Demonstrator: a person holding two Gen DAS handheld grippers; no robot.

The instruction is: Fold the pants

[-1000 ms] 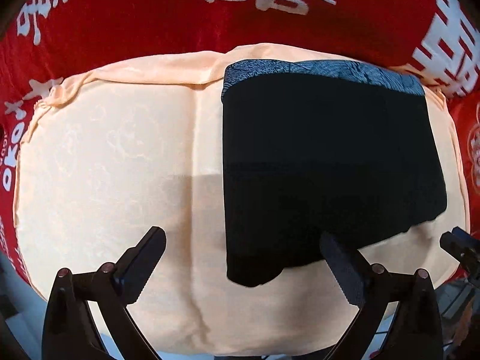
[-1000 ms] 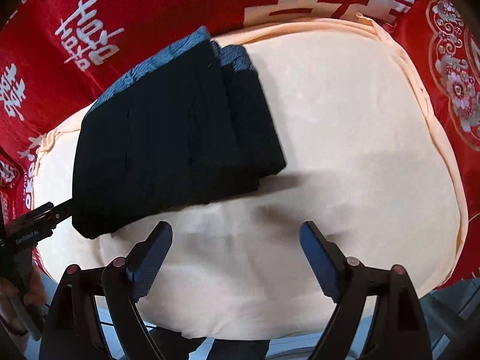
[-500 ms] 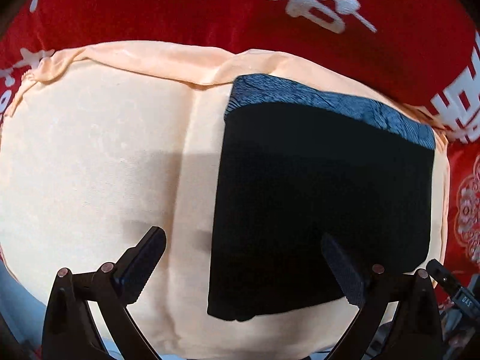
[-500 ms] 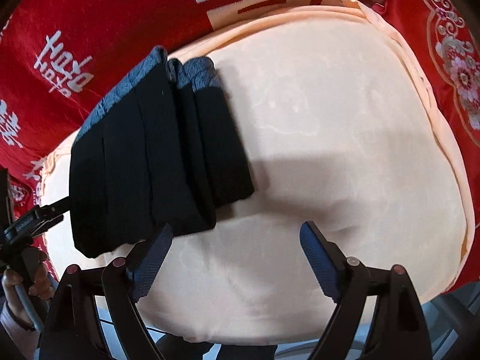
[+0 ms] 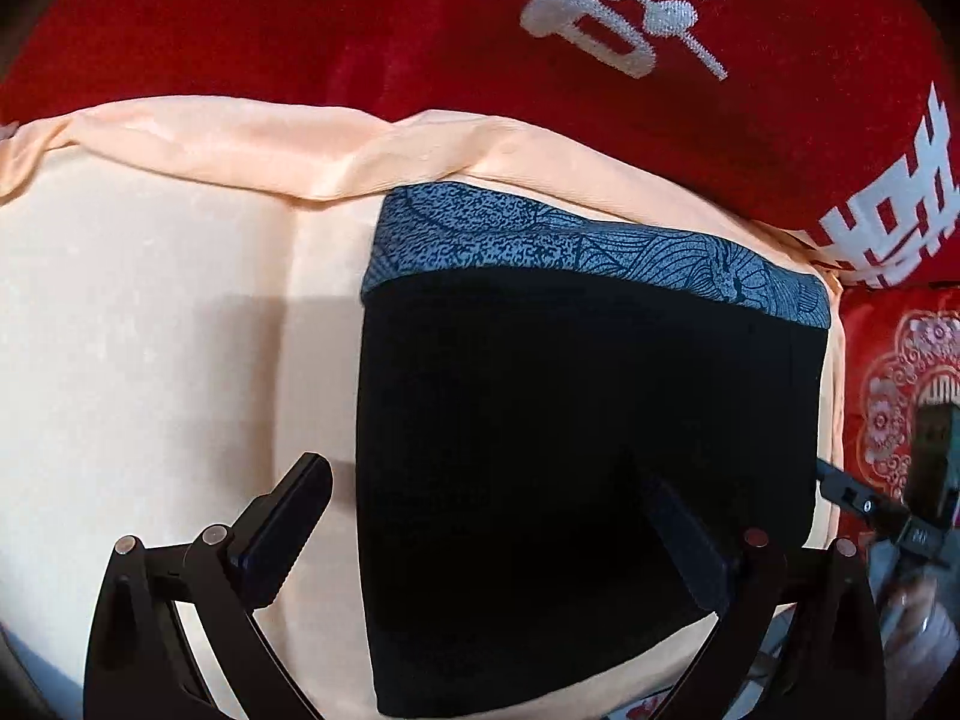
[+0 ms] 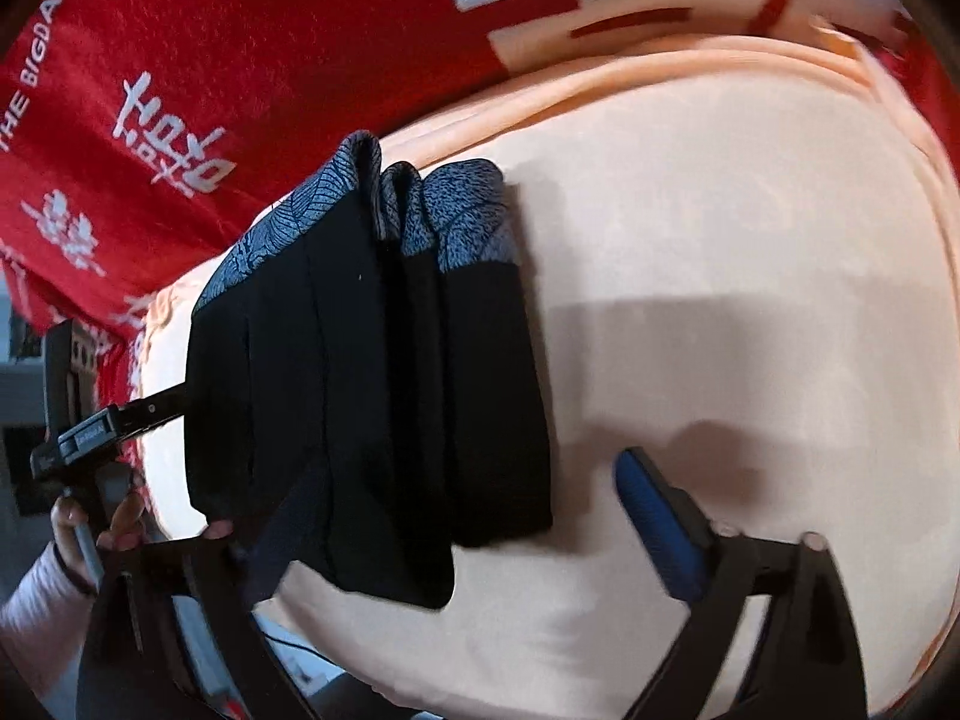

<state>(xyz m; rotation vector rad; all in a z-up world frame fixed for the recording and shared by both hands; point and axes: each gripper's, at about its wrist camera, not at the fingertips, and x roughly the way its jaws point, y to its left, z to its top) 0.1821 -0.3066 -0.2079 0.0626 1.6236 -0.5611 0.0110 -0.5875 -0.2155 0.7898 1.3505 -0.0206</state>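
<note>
The black pants (image 5: 576, 456) lie folded in a flat stack on a peach cloth (image 5: 156, 372), with the grey patterned waistband (image 5: 540, 246) at the far end. In the right wrist view the pants (image 6: 384, 396) show several folded layers. My left gripper (image 5: 486, 528) is open and empty, low over the stack's near left edge, one finger over the cloth and one over the pants. My right gripper (image 6: 456, 516) is open and empty over the stack's near right corner. The other gripper shows at the pants' edge in each view (image 5: 864, 504) (image 6: 108, 420).
A red blanket with white characters (image 5: 540, 60) lies beyond and around the peach cloth (image 6: 750, 300). The cloth's near edge drops off to a floor with cables (image 6: 300, 654). A hand (image 6: 90, 534) holds the left gripper's handle.
Both grippers have moved in closer to the folded pants, the left from the left side, the right swinging toward the stack's right edge. The pants lie unchanged.
</note>
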